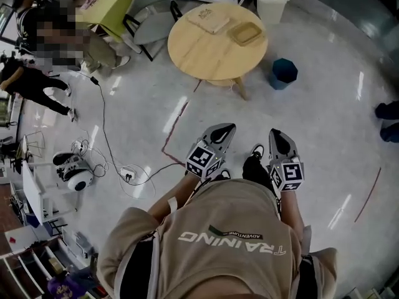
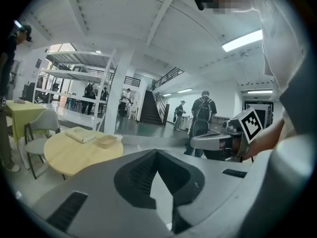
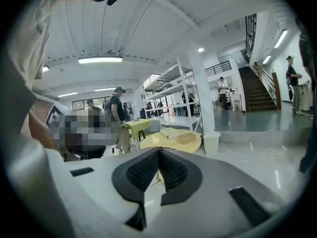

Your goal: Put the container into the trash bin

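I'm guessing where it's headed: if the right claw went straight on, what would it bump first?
Probably the round table, which sits straight beyond the right claw's shut tips. Nothing shows in between, though depth is hard to judge.

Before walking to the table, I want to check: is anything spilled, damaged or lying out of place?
Nothing looks spilled or damaged. The container sits flat on the round table. Only a loose black cable trails across the floor at the left.

Round wooden table [image 1: 199, 58]; grey chair [image 1: 149, 18] just beside; yellow table [image 1: 115, 5] near; black cable [image 1: 105, 129] across floor [image 1: 324, 123].
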{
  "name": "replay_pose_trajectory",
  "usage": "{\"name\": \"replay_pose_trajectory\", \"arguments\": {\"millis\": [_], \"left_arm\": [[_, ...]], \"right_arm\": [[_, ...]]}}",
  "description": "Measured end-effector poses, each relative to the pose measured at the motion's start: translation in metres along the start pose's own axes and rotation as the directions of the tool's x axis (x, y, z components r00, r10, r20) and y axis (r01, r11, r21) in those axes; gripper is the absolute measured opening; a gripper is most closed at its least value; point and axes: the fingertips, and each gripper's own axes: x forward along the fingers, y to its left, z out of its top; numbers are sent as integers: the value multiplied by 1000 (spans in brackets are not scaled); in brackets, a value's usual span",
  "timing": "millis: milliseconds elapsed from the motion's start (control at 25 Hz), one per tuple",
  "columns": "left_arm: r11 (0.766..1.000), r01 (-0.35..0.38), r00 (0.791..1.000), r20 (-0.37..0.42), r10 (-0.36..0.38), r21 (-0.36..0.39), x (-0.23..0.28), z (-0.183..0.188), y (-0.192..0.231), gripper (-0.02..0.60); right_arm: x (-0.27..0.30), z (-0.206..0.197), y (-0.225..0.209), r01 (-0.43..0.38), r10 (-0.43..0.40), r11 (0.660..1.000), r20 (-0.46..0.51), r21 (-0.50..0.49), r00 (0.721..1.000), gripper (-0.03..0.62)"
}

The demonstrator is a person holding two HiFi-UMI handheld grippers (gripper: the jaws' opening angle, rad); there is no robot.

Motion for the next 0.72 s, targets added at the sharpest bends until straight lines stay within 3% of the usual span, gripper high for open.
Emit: {"name": "replay_pose_trajectory", "arguments": {"millis": [160,360,720], "left_arm": [[999,-43,999,10,43,16,52,25,11,2],[996,-71,996,48,74,-53,106,57,12,2],[988,-123,992,13,125,-96,155,69,32,2]], "right_arm": [[35,27,-47,-74,75,996,31,-42,997,4],[60,45,-99,-156,157,984,2,-82,988,4],[85,56,-133,-216,216,974,-4,-66,976,5]]}}
